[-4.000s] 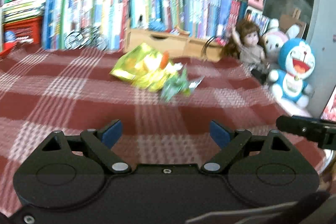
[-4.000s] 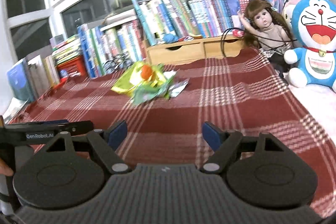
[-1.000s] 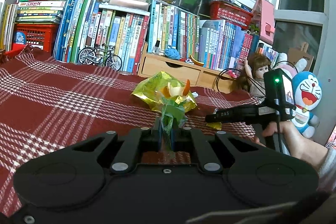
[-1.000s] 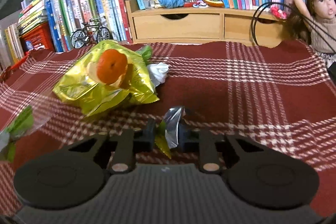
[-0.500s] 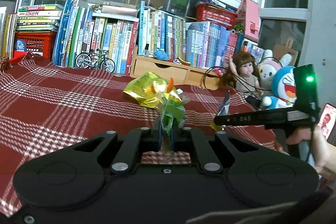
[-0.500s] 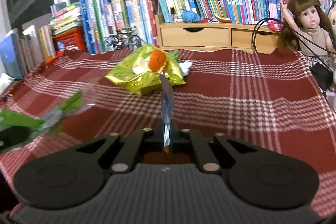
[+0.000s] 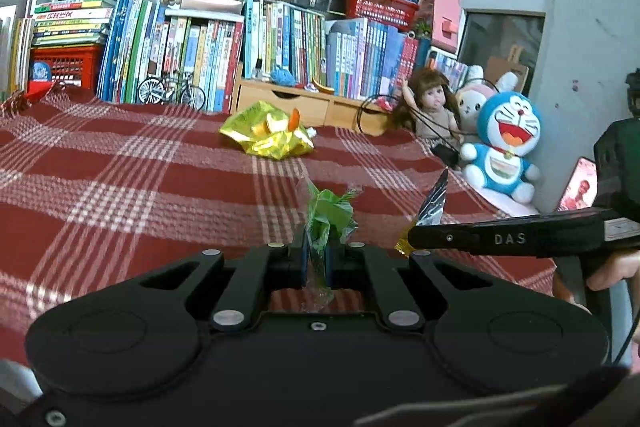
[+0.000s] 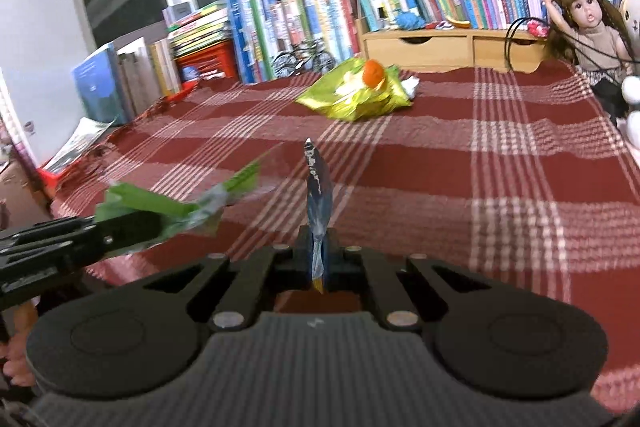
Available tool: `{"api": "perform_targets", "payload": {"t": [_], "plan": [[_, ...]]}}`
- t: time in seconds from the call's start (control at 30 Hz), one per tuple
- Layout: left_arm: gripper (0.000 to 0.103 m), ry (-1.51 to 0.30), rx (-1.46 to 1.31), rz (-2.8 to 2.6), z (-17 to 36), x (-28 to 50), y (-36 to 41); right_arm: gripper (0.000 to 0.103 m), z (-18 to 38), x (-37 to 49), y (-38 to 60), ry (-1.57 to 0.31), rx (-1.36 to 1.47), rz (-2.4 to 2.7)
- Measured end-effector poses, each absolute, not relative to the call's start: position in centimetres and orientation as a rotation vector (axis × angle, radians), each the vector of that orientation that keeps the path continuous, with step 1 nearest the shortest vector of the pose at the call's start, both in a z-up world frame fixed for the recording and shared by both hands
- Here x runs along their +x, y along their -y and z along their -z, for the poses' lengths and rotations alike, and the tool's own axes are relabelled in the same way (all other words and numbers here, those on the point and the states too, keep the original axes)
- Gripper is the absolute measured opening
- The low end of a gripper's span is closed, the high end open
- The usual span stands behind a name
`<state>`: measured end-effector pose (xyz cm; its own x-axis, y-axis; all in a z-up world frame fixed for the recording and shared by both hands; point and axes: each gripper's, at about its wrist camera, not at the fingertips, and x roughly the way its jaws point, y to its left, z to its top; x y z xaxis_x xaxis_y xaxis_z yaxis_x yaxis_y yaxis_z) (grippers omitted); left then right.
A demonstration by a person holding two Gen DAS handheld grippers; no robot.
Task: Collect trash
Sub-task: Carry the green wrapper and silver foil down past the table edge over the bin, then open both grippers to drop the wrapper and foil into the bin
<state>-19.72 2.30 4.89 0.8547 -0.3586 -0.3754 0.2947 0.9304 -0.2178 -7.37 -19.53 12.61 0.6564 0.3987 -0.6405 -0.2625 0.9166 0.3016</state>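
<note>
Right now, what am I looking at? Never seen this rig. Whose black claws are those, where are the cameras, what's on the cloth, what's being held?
There is no robot arm. A person holds one handheld two-finger gripper in each hand, and each carries a fisheye camera looking forward along its fingers. The black shape at the bottom of each picture is that gripper's own body.

In the left wrist view, the left gripper is shut on a green wrapper. The other gripper reaches in from the right.

In the right wrist view, the right gripper is shut on a silvery foil wrapper standing up on edge.

Both are held above a red plaid cloth. A crumpled yellow snack bag with something orange on it lies there, uncollected. Behind are books, a wooden drawer unit, a doll and a blue plush toy.
</note>
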Motion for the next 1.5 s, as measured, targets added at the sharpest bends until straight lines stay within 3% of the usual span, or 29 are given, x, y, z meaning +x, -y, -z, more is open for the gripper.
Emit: {"api": "perform_targets", "payload": {"t": [0.6,1.03,1.5], "plan": [[0.007,-0.651,-0.149,0.327,1.8,-29.0,-4.0,0.008,-7.3,-18.4,17.1,-0.940,0.239,-0.452],[0.007,-0.937,-0.126,0.319,9.5,-28.2,-2.9,0.008,0.5,-20.7,15.2,-1.136,0.249,-0.427],[0.008,-1.109,-0.112,0.321,13.8,-27.4,-1.9,0.010,4.1,-20.5,14.8,-1.234,0.259,-0.400]]}}
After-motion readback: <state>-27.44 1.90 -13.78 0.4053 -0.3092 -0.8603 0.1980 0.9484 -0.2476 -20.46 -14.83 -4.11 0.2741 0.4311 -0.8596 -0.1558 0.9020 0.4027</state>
